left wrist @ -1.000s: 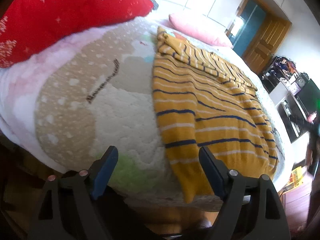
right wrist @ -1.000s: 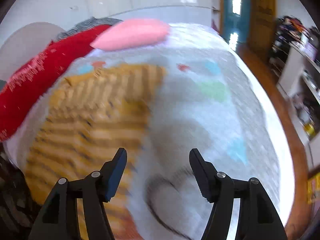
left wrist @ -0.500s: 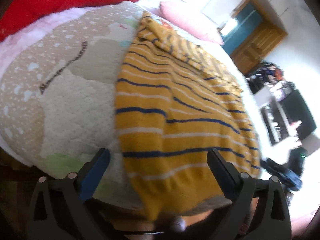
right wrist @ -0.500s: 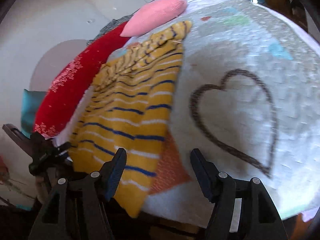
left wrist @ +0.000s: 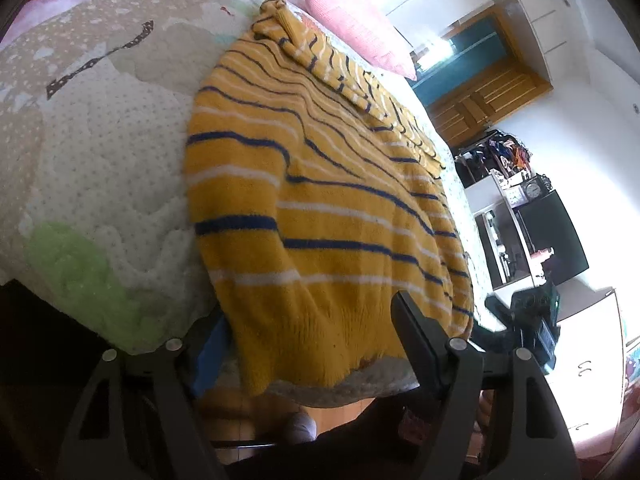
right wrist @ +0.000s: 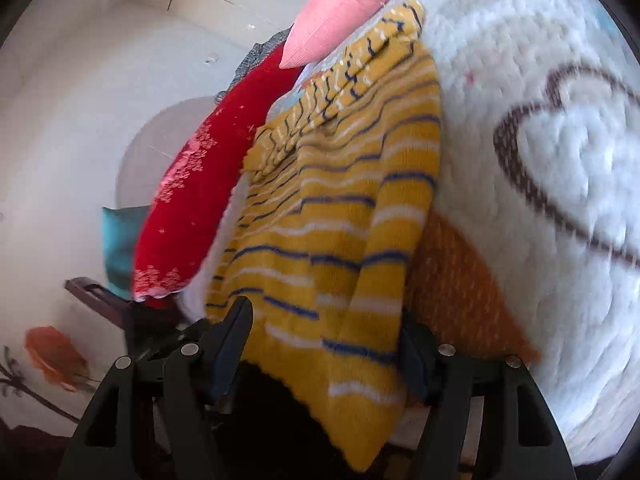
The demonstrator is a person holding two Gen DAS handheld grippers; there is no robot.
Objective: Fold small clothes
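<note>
Left wrist view: my left tool (left wrist: pixel 310 344) and right tool (right wrist: pixel 326 346) stood spread astride the sweater (left wrist: pixel 320 200) hem; next, I judged, pinching it.

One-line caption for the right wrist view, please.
Right claw, open, straddles the hanging hem of a yellow striped sweater on a quilted bedspread.

Yellow sweater (left wrist: pixel 328 216) with navy-white stripes, spread flat on bed, hem overhanging edge.
</note>
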